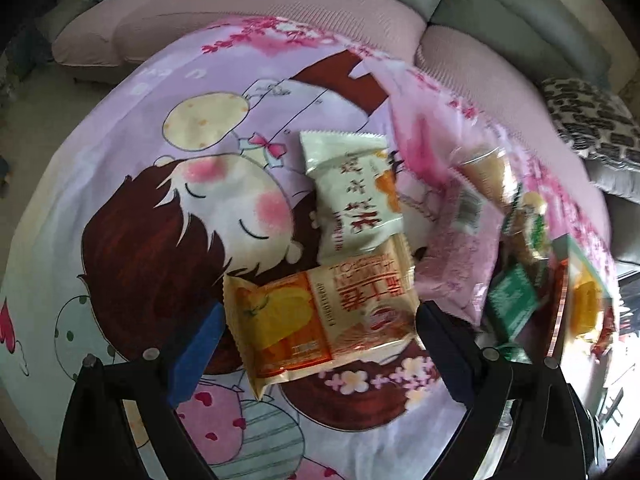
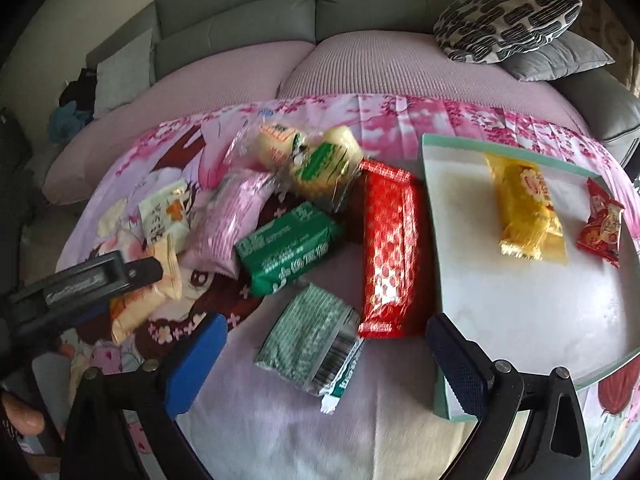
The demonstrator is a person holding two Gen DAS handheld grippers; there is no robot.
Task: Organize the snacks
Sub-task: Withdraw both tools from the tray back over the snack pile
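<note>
Orange and cream foil fills the gap between the spread jaws of the left gripper, where an orange snack packet lies flat on a cartoon-printed cloth; neither blue pad can be seen pressing it. Just beyond the jaws, a white snack packet with dark lettering overlaps the far edge of the orange one. To the right of the jaws sit a pink packet and a blurred heap of green-labelled snacks.

The right gripper also hangs with its jaws wide apart and nothing between the pads, poised over a green-checked packet with a barcode end. Ahead of the jaws, a long red packet lies lengthwise, with a dark green packet to its left and a clear bag of pale yellow snacks farther on. Right of the jaws, a pale tray with a mint-green rim holds a yellow packet and a small red packet, apart from each other. At the left edge of the right wrist view, the left gripper's black body reaches in over the orange packet. A pink-covered sofa and a black-and-white patterned cushion lie beyond the cloth.
</note>
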